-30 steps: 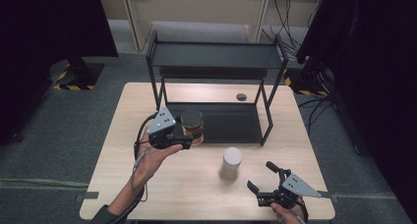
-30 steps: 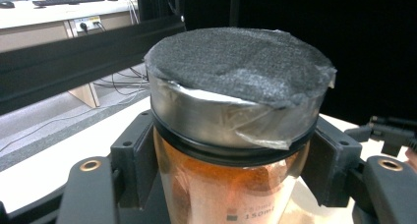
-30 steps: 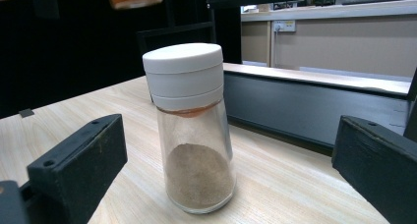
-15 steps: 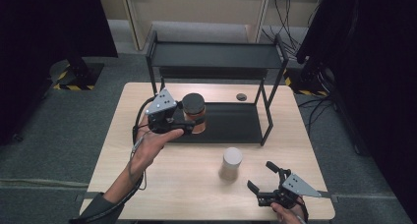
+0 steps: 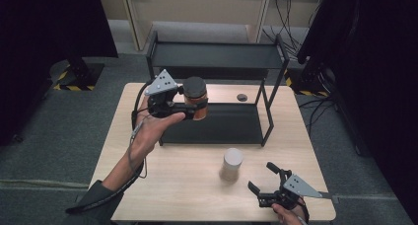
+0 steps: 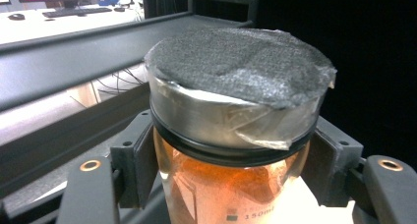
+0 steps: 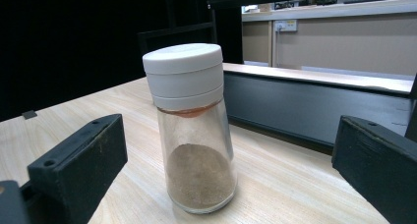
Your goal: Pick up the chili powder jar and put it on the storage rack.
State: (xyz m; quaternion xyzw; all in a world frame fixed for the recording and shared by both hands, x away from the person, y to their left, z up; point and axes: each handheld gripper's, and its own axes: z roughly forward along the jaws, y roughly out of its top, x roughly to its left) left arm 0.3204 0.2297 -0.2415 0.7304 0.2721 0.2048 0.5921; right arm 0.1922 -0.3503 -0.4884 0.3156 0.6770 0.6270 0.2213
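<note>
So the left forearm came in from the bottom left of the high view and reached up toward the middle, hand wrapped under the left tool (image 5: 190, 108), which was clamped on a jar (image 5: 195, 97) of orange stuff with a dark cap, held up in the air over the left end of the black two-tier shelf (image 5: 217, 55). The right tool (image 5: 266, 180) sat low in the bottom right corner, just above the surface (image 5: 162, 185), jaws spread wide and holding nothing, pointed at a white-lidded shaker (image 5: 231, 163) standing near the middle of the frame, close by but not touching. The left tool's view showed stuff the high view couldn't: the jar's (image 6: 231, 135) cap was fuzzy grey on top with a metal band and some loose clear film, plus a "150ml" mark on the glass. The right tool's view showed the shaker (image 7: 192, 126) was clear glass with brownish powder in the bottom. Count: two tools, two containers, one shelf, and one small dark round thing (image 5: 241, 97) on the surface behind the shelf, too small to tell what.
</note>
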